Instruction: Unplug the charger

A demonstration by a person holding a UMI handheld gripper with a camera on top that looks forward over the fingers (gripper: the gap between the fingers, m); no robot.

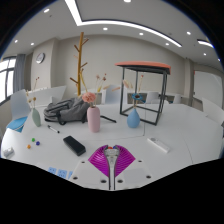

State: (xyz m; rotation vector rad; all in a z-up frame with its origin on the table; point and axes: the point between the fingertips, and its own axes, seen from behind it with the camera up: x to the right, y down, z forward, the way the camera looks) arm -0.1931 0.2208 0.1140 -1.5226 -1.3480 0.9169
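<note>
My gripper is low over a white table, and its magenta pads meet along the middle line, so it is shut. A small whitish thing with red and blue marks sits right at the fingertips; I cannot tell whether it is the charger or whether the tips pinch it. No cable or socket shows clearly. A flat white block lies on the table ahead and to the right of the fingers.
Beyond the fingers stand a pink bottle and a blue vase. A black phone lies ahead to the left, with a grey backpack behind it. A red-topped stand and a wooden coat rack are further back.
</note>
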